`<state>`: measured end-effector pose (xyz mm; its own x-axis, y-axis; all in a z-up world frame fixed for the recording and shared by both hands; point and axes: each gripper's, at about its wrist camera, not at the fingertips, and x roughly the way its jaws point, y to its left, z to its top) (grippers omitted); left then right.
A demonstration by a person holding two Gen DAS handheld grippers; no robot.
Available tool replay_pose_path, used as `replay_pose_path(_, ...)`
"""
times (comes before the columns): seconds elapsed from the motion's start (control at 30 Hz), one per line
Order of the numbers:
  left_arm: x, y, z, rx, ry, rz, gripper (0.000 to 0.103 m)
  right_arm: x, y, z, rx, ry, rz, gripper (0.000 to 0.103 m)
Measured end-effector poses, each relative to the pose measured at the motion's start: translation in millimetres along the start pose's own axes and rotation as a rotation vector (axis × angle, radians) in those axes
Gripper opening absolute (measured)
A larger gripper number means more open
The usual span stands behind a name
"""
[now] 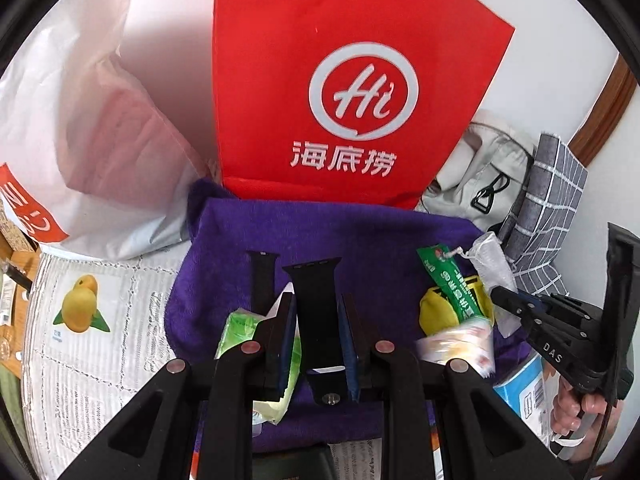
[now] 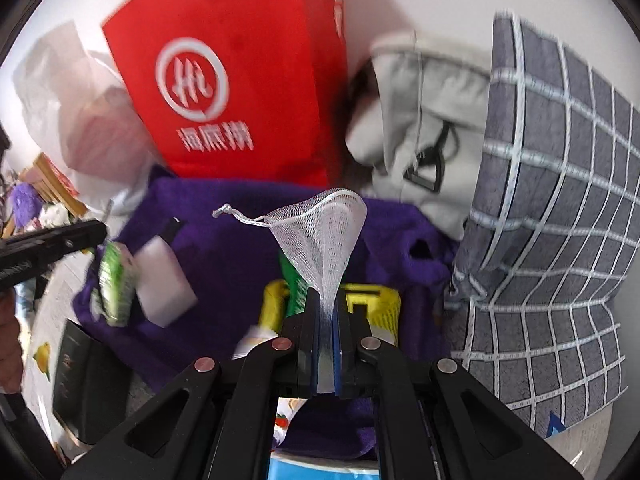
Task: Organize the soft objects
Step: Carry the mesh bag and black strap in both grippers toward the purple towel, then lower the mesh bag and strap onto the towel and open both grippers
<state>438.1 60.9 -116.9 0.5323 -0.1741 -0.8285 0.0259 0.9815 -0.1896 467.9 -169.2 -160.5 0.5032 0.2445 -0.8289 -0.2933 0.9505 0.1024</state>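
- The left gripper (image 1: 319, 322) has its jaws pinching a black watch strap (image 1: 316, 300), which stands up between the pads above the purple towel (image 1: 360, 240).
- The right gripper (image 2: 327, 320) has its jaws pressed together on the narrow end of a white mesh pouch (image 2: 324, 232); the pouch fans out upward, its drawstring (image 2: 240, 216) trailing to the left.
- Just past the left gripper, a second strap piece (image 1: 262, 280) lies flat on the towel, with a green packet (image 1: 240, 328) near its left side.
- On the right half of the towel sit a yellow item (image 1: 436, 312) and a green tag (image 1: 452, 280), close under the pouch.
- Farther back a red paper bag (image 1: 340, 80) stands upright at the towel's far edge, a white plastic bag (image 1: 80, 120) to its left, a grey fabric bag (image 2: 424, 120) and a checked cushion (image 2: 560, 200) to its right.
- Judged step: both soft things are lifted and being carried, not yet put down.
- The next move likely calls for picking a clear spot on the towel, or a bag mouth, and lowering each piece before letting go; the limp pouch may snag on the tag.
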Motion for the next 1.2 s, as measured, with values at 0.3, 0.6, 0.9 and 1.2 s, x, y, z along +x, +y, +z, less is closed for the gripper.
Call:
replay_pose_path(0.3,12.0,-1.7,-4.4,-0.009,0.045,-0.014,0.021,2.6,5.6,-3.2,-0.028,0.021,0.008,0.007)
replay_pose_path(0.6,13.7,-1.9,-4.0,-0.009,0.048,0.008,0.021,10.4,16.0,-3.0,-0.054,0.04,0.011,0.025)
replay_pose_path(0.9,2.7,-5.5,-1.4,0.005,0.038,0.006,0.032,-20.7,21.1,-3.3,-0.079,-0.054,0.005,0.064)
replay_pose_path(1.2,-20.2,-14.9,0.6,0.031,-0.005,-0.027,0.042,-64.4,35.2,-26.0,-0.095,-0.187,-0.006,0.065)
